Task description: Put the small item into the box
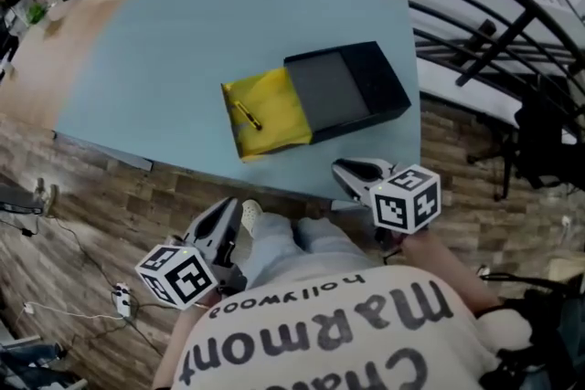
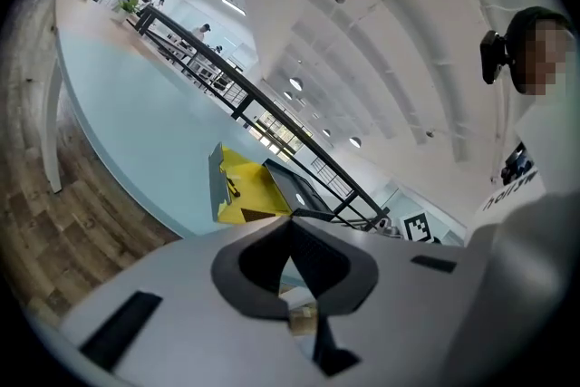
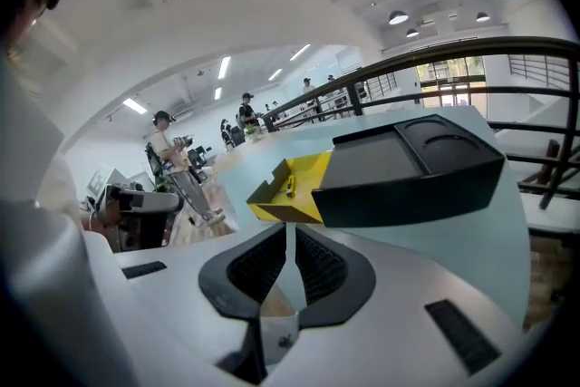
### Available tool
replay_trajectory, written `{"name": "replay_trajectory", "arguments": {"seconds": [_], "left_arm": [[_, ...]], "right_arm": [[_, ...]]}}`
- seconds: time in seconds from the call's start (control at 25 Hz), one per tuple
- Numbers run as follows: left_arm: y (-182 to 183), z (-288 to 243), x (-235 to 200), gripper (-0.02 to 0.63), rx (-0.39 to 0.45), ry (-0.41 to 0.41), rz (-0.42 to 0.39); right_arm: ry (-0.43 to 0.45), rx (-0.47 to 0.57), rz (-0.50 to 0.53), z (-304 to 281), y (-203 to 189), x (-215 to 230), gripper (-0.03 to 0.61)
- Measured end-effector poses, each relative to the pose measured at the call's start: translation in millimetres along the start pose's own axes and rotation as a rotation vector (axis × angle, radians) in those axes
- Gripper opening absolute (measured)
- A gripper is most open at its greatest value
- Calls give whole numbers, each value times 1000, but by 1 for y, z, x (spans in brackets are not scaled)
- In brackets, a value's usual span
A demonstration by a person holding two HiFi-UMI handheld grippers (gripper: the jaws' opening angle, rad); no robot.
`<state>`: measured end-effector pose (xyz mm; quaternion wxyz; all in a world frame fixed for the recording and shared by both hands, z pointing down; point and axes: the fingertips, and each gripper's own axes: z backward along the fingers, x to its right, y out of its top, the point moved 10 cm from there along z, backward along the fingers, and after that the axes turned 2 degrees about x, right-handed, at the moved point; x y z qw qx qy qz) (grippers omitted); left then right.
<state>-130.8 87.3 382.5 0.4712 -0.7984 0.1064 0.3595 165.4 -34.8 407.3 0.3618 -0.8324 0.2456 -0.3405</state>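
A black box (image 1: 352, 89) lies on the light blue table (image 1: 155, 59) with its yellow drawer (image 1: 274, 119) slid out to the left. A small yellow stick-like item (image 1: 247, 115) lies inside the drawer. Both grippers hang off the table's near edge, above the floor. My left gripper (image 1: 228, 213) is shut and holds nothing; in its own view the drawer (image 2: 245, 195) and item (image 2: 233, 188) show far ahead. My right gripper (image 1: 344, 169) is shut and holds nothing, just short of the table edge; its view shows the drawer (image 3: 292, 193), item (image 3: 290, 186) and box (image 3: 408, 163) ahead.
A black railing (image 1: 475, 5) curves behind and to the right of the table. Wood floor (image 1: 82, 205) lies below, with cables (image 1: 114, 297) at the left and a dark chair (image 1: 539, 142) at the right. People stand far off in the hall.
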Motion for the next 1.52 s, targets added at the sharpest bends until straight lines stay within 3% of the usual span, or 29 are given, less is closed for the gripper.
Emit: {"name": "replay_trajectory", "arguments": {"seconds": [0.4,1.52], "left_arm": [[-64,14,31,2,-26,24,7],[-94,35,65,2,-59,8,-37]], "right_arm": [[-30,48,-65,60,-57,17,48],[-61,85,-100,108,-99,12,44]]}}
